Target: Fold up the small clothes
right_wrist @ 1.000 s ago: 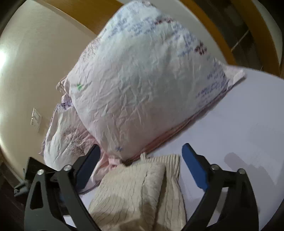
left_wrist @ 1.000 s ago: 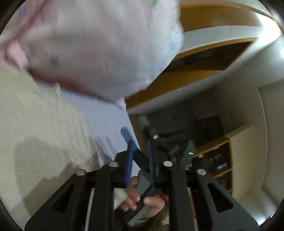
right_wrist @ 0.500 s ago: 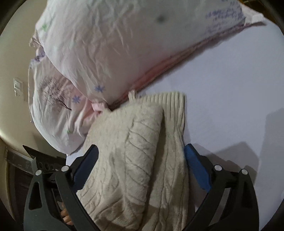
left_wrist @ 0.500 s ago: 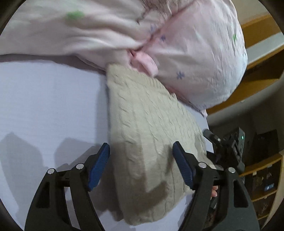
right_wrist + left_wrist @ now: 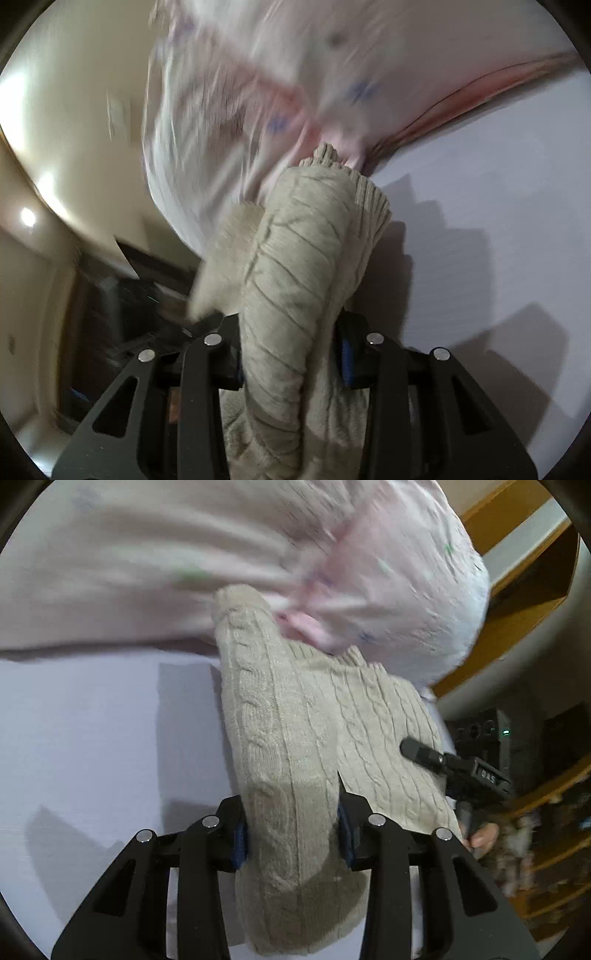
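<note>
Pinching: left claw (image 5: pixel 291 840) clamps sweater (image 5: pixel 295 738) | right claw (image 5: pixel 291 358) clamps sweater too | far: pillow (image 5: pixel 388 572) touching it | on bed (image 5: pixel 92 720)

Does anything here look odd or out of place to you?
Only that the cream cable-knit sweater is bunched into a thick roll rather than lying flat, pinched by the left hand-held gripper and the right hand-held gripper, its far end pressed against the floral pillow.
</note>
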The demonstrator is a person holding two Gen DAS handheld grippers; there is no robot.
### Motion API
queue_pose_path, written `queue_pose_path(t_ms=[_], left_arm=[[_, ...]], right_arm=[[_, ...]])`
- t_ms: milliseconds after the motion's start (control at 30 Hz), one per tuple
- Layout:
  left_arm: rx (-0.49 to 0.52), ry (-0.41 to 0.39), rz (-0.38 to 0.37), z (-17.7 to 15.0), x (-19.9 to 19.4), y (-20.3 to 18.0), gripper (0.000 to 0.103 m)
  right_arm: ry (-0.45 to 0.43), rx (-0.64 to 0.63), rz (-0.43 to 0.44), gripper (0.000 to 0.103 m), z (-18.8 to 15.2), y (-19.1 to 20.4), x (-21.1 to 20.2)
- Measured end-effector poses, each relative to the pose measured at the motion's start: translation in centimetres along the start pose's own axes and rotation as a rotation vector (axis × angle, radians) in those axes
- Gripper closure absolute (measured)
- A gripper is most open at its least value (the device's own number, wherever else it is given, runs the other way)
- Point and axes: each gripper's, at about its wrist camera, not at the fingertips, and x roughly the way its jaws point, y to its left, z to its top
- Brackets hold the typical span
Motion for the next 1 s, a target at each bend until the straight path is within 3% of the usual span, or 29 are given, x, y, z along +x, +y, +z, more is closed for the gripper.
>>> queue_pose_path(t_ms=[33,100,133,233,267,333,367,400,433,467,567,633,700,767,833,933,1000], left_arm=[[-0.001,-0.006,0.052,0.2,0.0,0.7,0.057],[-0.020,-0.037,0.183,-0.1,-0.5,2.2,0.055],[-0.033,-0.065,0.201,-0.4,-1.1,2.3,0.055],[-0.032,-0.179,0.164,-1.8,-4.6,1.9,0.055],[-0.020,-0.208,0.154,-2.3,-5.4,1.3,0.053],[0.020,-0.237,0.111,-3.6,-6.4,-0.5,0.049],[0.038,-0.237,0.096,-4.1,-6.6,-0.9,0.048],[0.060,-0.228,0.076,-4.7,-6.0,-1.9,0.048],[0.077,-0.221,0.066,-5.0,-5.2,-2.7,0.048],[0.106,-0.214,0.066,-5.4,-4.3,-3.6,0.048],[0.145,-0.178,0.087,-6.2,-2.9,-3.6,0.049],[0.146,-0.143,0.065,-6.4,-1.9,-3.2,0.051],[0.166,-0.144,0.077,-6.4,-1.4,-3.3,0.052],[0.189,-0.140,0.091,-6.8,-1.2,-3.3,0.055],[0.235,-0.148,0.123,-7.1,-1.2,-3.7,0.055],[0.245,-0.174,0.127,-7.8,-2.0,-3.6,0.054],[0.243,-0.201,0.094,-8.3,-3.2,-3.5,0.047]], right_arm=[[0.020,-0.036,-0.066,0.060,-0.2,0.9,1.7],[0.023,-0.082,-0.210,0.045,-0.2,1.6,2.9],[-0.004,-0.086,-0.269,0.043,-0.3,1.8,2.2],[-0.189,-0.038,-0.245,0.043,-1.0,2.4,-2.9],[-0.206,-0.045,-0.220,0.043,-1.3,2.8,-3.7],[-0.156,-0.073,-0.227,0.043,-1.9,4.2,-3.5],[-0.111,-0.088,-0.263,0.049,-2.3,4.7,-2.4],[-0.064,-0.101,-0.300,0.083,-2.5,4.9,-1.3],[-0.019,-0.117,-0.347,0.085,-2.8,5.1,0.5],[-0.032,-0.140,-0.376,0.089,-2.8,5.5,0.8],[-0.167,-0.219,-0.426,0.092,-2.0,6.8,-0.8],[-0.213,-0.230,-0.488,0.092,-1.1,6.3,-1.2],[-0.158,-0.186,-0.539,0.092,-0.9,4.9,0.7],[-0.133,-0.188,-0.562,0.090,-1.3,3.9,1.4],[-0.129,-0.194,-0.581,0.080,-1.4,4.4,0.6],[-0.238,-0.195,-0.543,0.068,-2.8,6.8,-2.9],[-0.309,-0.248,-0.480,0.053,-4.2,9.1,-4.8]])
